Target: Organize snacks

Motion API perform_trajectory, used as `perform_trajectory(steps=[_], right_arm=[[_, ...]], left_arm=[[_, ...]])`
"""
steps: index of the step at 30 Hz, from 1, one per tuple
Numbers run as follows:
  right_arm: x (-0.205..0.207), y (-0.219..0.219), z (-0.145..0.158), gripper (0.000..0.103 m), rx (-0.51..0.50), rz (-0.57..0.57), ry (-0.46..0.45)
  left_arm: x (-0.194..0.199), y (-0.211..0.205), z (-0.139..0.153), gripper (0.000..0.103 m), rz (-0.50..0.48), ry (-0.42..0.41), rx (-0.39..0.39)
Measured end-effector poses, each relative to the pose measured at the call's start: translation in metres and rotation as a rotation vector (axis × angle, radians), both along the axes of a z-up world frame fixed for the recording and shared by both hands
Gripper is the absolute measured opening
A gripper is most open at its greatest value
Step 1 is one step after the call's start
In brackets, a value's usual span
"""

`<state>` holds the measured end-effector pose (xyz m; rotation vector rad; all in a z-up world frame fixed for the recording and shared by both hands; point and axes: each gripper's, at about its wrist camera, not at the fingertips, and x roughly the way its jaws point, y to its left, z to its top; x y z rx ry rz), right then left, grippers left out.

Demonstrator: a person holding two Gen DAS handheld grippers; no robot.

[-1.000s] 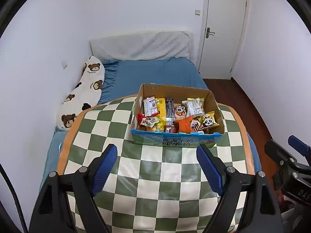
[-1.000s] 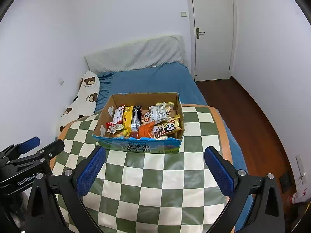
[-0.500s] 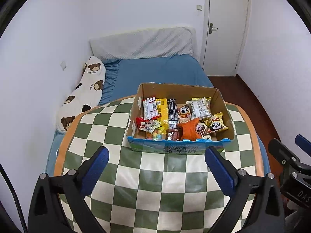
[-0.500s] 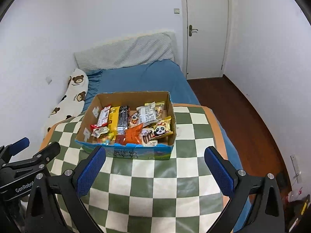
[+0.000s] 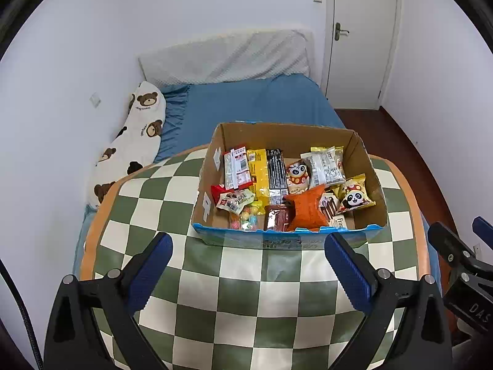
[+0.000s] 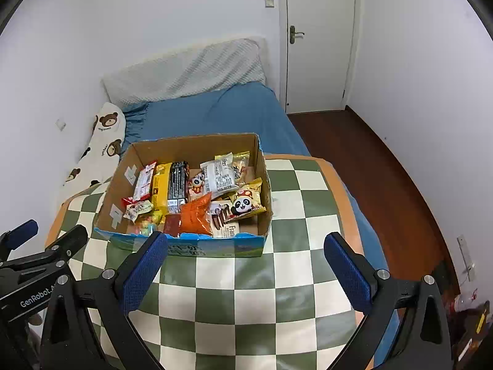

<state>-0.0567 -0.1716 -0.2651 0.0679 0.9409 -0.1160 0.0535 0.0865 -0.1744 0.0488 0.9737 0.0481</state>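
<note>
1 cardboard box [image 5: 366, 166] w/ mixed snacks [image 5: 277, 182], 2 wide-open tools above checkered table [image 5: 246, 302]

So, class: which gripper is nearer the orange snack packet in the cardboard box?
Neither by much; perhaps the left. The left gripper is open, centred just short of the orange snack packet. The right gripper is open too, offset to the packet's right.

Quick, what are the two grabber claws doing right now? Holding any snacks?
Left gripper: open, holding nothing, above the checkered table in front of the snack box.
Right gripper: open, holding nothing too.
</note>
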Motion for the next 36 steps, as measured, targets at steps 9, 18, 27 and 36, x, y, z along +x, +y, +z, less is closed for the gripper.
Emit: perform_trajectory(steps=[9,18,27,36], right_arm=[[0.006,-0.001,-0.008,0.103,-0.015,-0.003,0.017],[0.006,0.0,-0.008,0.103,-0.017,0.004,0.025],[0.006,0.001,-0.008,0.103,-0.023,0.008,0.026],[0.005,-0.001,-0.01,0.103,-0.018,0.004,0.03]], left_arm=[[0.002,-0.002,-0.006,0.101,-0.001,0.012,-0.008],[0.001,-0.001,-0.009,0.101,0.004,0.02,-0.007],[-0.001,0.001,-0.011,0.101,0.004,0.024,-0.01],[-0.001,0.001,-0.012,0.101,-0.004,0.024,-0.016]])
